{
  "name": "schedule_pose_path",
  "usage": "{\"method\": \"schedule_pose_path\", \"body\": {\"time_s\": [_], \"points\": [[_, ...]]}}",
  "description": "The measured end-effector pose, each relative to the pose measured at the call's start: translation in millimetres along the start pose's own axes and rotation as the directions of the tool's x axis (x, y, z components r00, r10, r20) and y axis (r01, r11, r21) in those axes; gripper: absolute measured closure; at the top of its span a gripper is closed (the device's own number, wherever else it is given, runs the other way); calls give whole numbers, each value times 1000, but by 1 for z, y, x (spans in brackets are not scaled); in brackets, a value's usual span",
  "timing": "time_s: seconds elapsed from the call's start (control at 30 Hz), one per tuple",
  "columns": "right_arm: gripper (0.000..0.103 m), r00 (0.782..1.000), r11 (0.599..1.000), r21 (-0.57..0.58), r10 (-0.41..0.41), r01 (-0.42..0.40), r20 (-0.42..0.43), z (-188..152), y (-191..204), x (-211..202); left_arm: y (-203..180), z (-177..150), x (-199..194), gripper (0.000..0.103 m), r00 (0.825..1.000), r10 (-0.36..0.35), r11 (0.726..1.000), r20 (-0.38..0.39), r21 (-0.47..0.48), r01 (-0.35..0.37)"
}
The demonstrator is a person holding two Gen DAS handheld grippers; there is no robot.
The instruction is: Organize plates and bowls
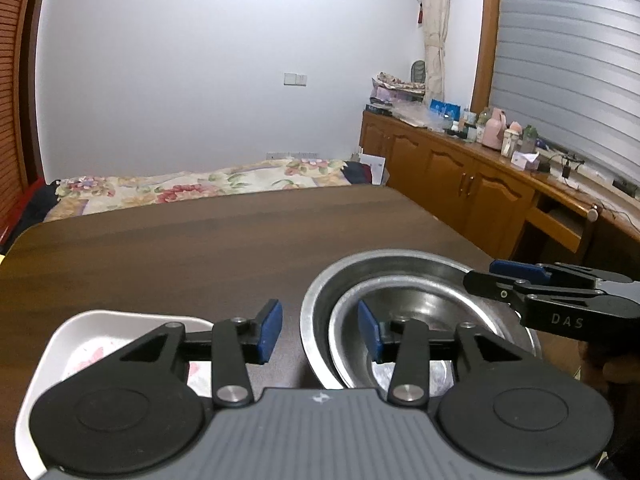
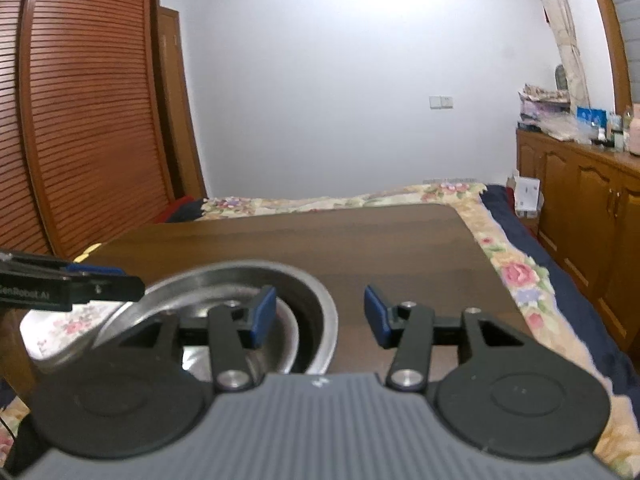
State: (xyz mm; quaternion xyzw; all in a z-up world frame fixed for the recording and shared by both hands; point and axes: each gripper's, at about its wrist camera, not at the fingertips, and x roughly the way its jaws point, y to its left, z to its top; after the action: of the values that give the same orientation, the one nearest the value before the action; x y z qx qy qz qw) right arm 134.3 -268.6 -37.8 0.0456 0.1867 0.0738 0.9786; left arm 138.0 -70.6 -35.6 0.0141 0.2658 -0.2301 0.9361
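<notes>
Both claws gape, empty — left gripper [image 1: 320, 330], right gripper [image 2: 320, 316]. Nested steel bowls [image 1: 404, 280] sit at table [image 1: 200, 248] near edge, white plate [image 1: 116, 320] beside. Bowls: stiff, light, slick — pinch rim.

A dark wooden table [image 1: 192, 248] stood in the middle of the bedroom. Just beyond its far edge lay a bed with a floral quilt [image 1: 192, 184], and behind that rose a plain white wall [image 1: 200, 60] with a pale switch plate [image 1: 295, 79]. To the table's right ran a low row of wooden cabinets [image 1: 452, 168], its top crowded with bottles and boxes, under a window with closed blinds [image 1: 568, 60]. To the table's left stood a slatted wooden wardrobe door [image 2: 88, 120].
</notes>
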Motion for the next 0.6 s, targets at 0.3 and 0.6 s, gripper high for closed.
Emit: {"method": "schedule_pose_path", "body": {"time_s": [0.3, 0.6], "points": [[53, 999, 998, 57, 33, -31, -34, -9, -3, 7, 2, -7, 12, 59, 999, -11, 999, -43, -33, 9], [53, 998, 996, 75, 49, -46, -42, -11, -3, 10, 4, -12, 14, 62, 998, -17, 999, -57, -40, 15]]}}
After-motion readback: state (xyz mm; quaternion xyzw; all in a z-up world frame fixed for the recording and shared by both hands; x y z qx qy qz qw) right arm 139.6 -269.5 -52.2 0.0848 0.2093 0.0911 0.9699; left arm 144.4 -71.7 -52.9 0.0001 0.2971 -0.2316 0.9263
